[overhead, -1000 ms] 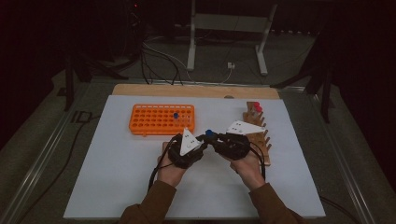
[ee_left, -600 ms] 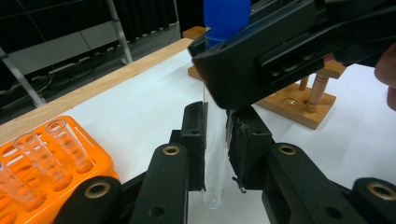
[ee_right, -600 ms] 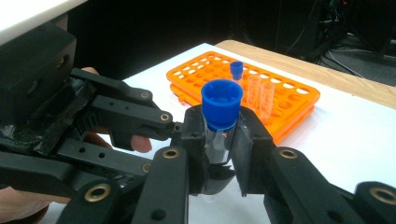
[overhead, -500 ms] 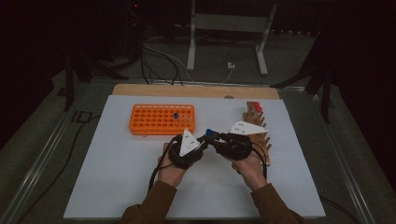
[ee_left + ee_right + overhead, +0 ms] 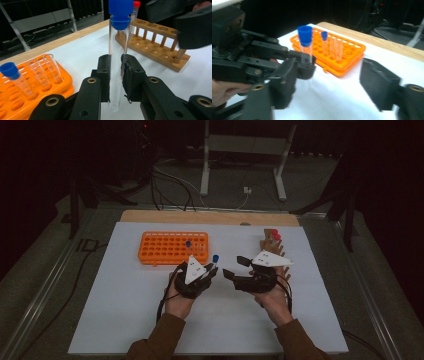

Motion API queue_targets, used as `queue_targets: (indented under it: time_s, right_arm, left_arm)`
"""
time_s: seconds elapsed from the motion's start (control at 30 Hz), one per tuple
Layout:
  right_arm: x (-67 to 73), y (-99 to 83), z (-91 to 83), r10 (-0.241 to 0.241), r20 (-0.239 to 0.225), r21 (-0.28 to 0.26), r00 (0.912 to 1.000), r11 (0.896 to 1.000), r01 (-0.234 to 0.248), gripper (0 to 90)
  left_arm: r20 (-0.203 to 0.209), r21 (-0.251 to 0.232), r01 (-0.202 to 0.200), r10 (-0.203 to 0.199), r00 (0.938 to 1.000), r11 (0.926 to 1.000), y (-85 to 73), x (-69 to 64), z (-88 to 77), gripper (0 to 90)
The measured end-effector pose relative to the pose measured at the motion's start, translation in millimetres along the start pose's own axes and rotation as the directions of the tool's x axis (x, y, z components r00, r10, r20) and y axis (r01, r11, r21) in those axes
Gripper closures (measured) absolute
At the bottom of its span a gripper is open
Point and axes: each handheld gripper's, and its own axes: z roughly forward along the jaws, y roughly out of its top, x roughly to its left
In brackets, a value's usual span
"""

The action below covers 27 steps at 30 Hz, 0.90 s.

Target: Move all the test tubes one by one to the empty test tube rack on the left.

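One blue-capped test tube [image 5: 117, 62] is pinched upright by the left tongs [image 5: 115, 75] above the desk [image 5: 125, 310]; the right tongs [image 5: 235, 268], just opened, are spread. A tilted insertion into the orange rack [image 5: 172, 247] could jam it.

- The test tube [image 5: 115, 65] is clear, glossy glass or plastic, with a smooth blue plastic cap [image 5: 120, 11].
- The orange rack [image 5: 172, 247] is smooth, slightly shiny plastic.
- The wooden rack [image 5: 152, 40] is pale, matt, unvarnished-looking wood.
- The left gripper [image 5: 115, 75] is matt black plastic with brass-coloured metal rivets.
- The table cover [image 5: 125, 310] is matt white.
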Motion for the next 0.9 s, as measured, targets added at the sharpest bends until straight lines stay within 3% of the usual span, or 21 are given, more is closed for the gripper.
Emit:
queue_targets:
  time_s: [0.4, 0.9]
  right_arm:
    - [-7.1, -9.2, -15.7, 0.007, 0.079, 0.012, 0.9968, 1.000, -0.008, 4.8]
    - [-20.6, -23.6, -34.3, 0.037, 0.142, 0.007, 0.9892, 0.999, -0.038, 0.8]
  left_arm:
    - [-0.025, 0.000, 0.034, -0.034, 0.9991, 0.9994, -3.0, 11.7, -5.8, 77.4]
    - [-0.055, -0.003, 0.057, -0.057, 0.9969, 0.9984, -3.9, 26.6, -14.6, 77.4]
